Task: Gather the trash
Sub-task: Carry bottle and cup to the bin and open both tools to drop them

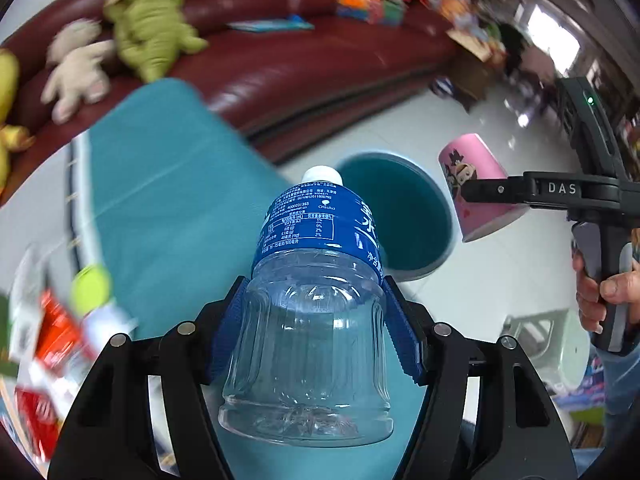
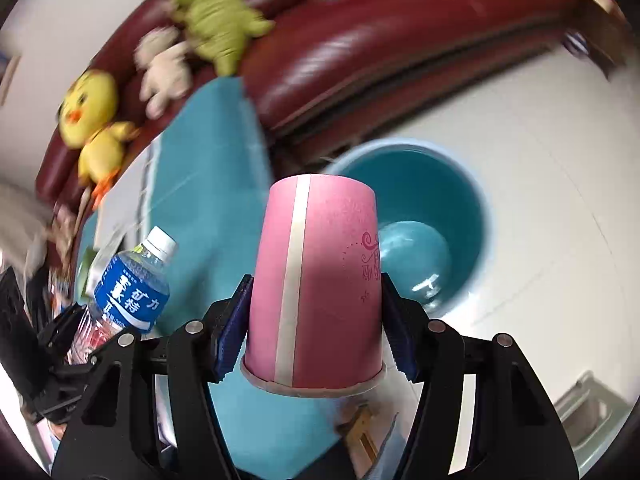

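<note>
The left gripper (image 1: 314, 336) clamps a clear bottle (image 1: 310, 320); the right gripper (image 2: 316, 324) clamps an upturned pink cup (image 2: 316, 284), hiding part of the teal bin (image 2: 440, 184). Table clutter (image 1: 48, 344) is blurred beyond recognition.

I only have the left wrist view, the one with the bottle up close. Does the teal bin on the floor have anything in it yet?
Observer: The right wrist view looks straight into the teal bin; only its bare bottom shows.
Operator: What's on the hidden side of the pink cup?
Observer: The pink cup, clamped in the right hand-held gripper, has a pale vertical seam stripe there.
Operator: Any toy that I'm missing on the sofa?
Observer: A yellow duck plush sits whole, left of the white one.
</note>
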